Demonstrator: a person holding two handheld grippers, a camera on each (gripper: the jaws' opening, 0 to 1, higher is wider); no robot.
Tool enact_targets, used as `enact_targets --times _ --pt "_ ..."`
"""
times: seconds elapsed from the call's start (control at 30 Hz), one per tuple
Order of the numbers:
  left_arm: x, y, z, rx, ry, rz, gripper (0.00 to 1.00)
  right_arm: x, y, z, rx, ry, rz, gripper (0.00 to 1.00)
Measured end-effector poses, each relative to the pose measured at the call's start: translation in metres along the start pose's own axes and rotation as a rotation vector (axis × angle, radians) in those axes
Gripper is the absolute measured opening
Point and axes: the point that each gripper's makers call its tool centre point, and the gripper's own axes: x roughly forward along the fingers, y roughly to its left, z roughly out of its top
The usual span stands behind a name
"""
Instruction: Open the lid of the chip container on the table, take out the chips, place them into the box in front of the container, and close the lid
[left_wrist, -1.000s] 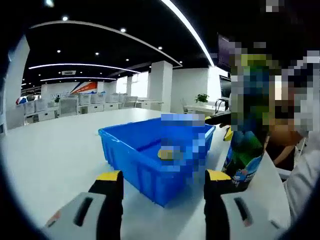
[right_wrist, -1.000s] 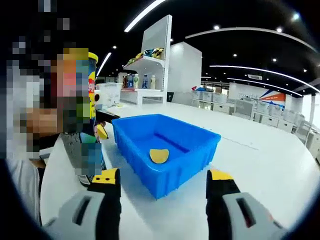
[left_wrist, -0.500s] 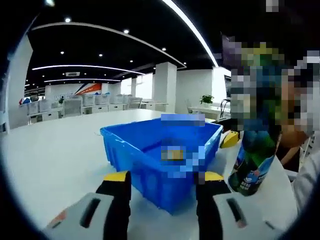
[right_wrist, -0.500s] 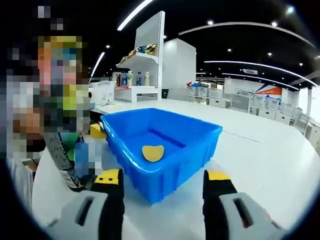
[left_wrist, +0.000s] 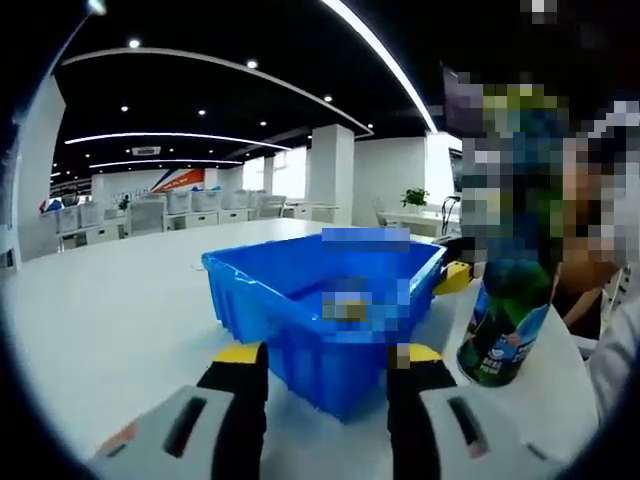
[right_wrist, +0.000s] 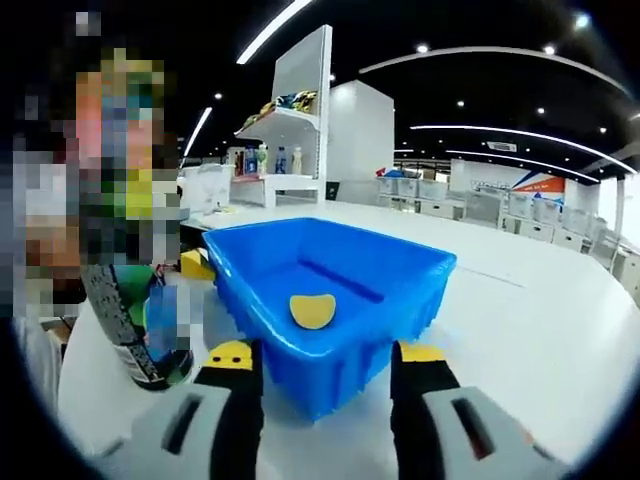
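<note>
Left tool (left_wrist: 325, 365): its two yellow-tipped jaws are standing apart with nothing between them, hovering low over the desk (left_wrist: 110, 300) and pointing at the near corner of the box (left_wrist: 320, 315).
Right tool (right_wrist: 325, 362): its jaws are likewise spread and empty, facing the near corner of the same box (right_wrist: 330, 295) from the opposite side.
Desk: white and broad, carrying the box and the container in both views (right_wrist: 540, 330).
Box: blue, open-topped and rectangular, sitting flat on the desk straight ahead of both tools.
Chip (right_wrist: 312, 310): one yellow chip is lying on the floor of the box, clear in the right gripper view; the same spot is blurred over in the left gripper view.
Chip container (left_wrist: 500, 330): a tall green and blue tube is standing upright on the desk just beside the box, to the right of it in the left gripper view and to the left of it (right_wrist: 140, 330) in the right gripper view; its upper part is patched over, so the lid cannot be made out.
Yellow object (right_wrist: 195, 263): something small is lying on the desk behind the container, too unclear to name.
</note>
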Motion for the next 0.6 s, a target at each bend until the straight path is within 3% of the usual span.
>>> enact_targets --times 0.1,0.6 --pt "-0.0004 0.0019 -0.0020 0.014 0.009 0.009 0.40 -0.0027 -0.0050 -0.0076 -0.003 0.036 -0.018 0.38" --pt "-0.0007 -0.0008 -0.0058 0.018 0.007 0.009 0.37 -0.0052 -0.0026 -0.0058 -0.014 0.025 -0.012 0.35"
